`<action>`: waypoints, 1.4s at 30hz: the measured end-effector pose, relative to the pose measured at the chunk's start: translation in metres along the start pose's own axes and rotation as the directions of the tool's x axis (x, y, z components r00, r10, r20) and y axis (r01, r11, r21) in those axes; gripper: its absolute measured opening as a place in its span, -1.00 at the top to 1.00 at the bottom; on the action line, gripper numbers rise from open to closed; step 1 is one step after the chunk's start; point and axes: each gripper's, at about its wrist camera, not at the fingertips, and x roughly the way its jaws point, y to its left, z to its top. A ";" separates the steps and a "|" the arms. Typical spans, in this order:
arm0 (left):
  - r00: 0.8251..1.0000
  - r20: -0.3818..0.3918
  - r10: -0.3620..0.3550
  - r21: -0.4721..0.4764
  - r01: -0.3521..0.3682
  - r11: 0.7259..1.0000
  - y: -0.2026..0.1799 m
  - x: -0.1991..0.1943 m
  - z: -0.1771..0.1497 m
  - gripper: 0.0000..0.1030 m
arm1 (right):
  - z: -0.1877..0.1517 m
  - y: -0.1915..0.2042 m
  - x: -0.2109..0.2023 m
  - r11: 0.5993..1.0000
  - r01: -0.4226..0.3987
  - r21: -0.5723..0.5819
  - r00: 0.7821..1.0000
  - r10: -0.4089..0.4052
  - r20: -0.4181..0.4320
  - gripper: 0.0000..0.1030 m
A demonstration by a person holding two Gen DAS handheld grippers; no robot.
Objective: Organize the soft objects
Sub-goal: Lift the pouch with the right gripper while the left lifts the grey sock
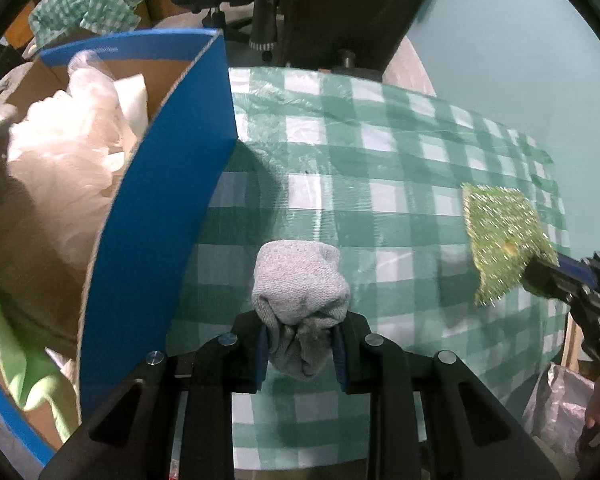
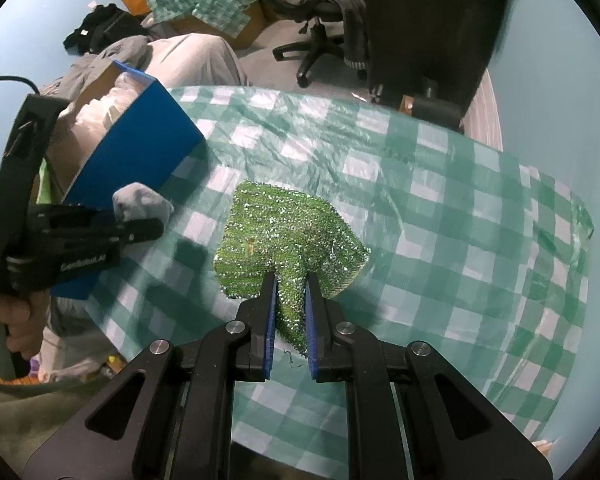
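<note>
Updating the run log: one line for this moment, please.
left gripper: shut on grey sock | right gripper: shut on green sparkly cloth | blue box: holds soft items

Grey rolled sock (image 1: 300,284), bunched into a ball, pinched at its lower end, hanging just above the green-and-white checked tablecloth (image 1: 380,152), just beside the blue cardboard box (image 1: 160,208). Green sparkly scouring cloth (image 2: 288,236), flat and roughly square, pinched at one corner, lifted and tilted over the tablecloth, well apart from the sock. Box already holds white plastic bags (image 1: 84,140) and a light green cloth (image 1: 16,344).
</note>
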 end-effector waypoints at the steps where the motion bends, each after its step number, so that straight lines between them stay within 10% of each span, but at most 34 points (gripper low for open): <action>1: 1.000 0.008 -0.004 0.001 0.004 1.000 0.003 -0.007 -0.003 0.50 | 0.002 0.001 -0.003 1.000 -0.003 -0.004 1.000 0.003 0.006 0.79; 23: 0.989 0.143 -0.032 -0.077 0.043 0.996 0.014 -0.106 -0.043 0.51 | 0.029 0.048 -0.048 0.992 -0.070 -0.104 0.995 0.077 0.067 0.79; 42: 0.974 0.221 0.055 -0.266 0.006 0.964 0.106 -0.157 -0.067 0.51 | 0.066 0.139 -0.043 0.947 -0.173 -0.270 0.978 0.199 0.070 0.79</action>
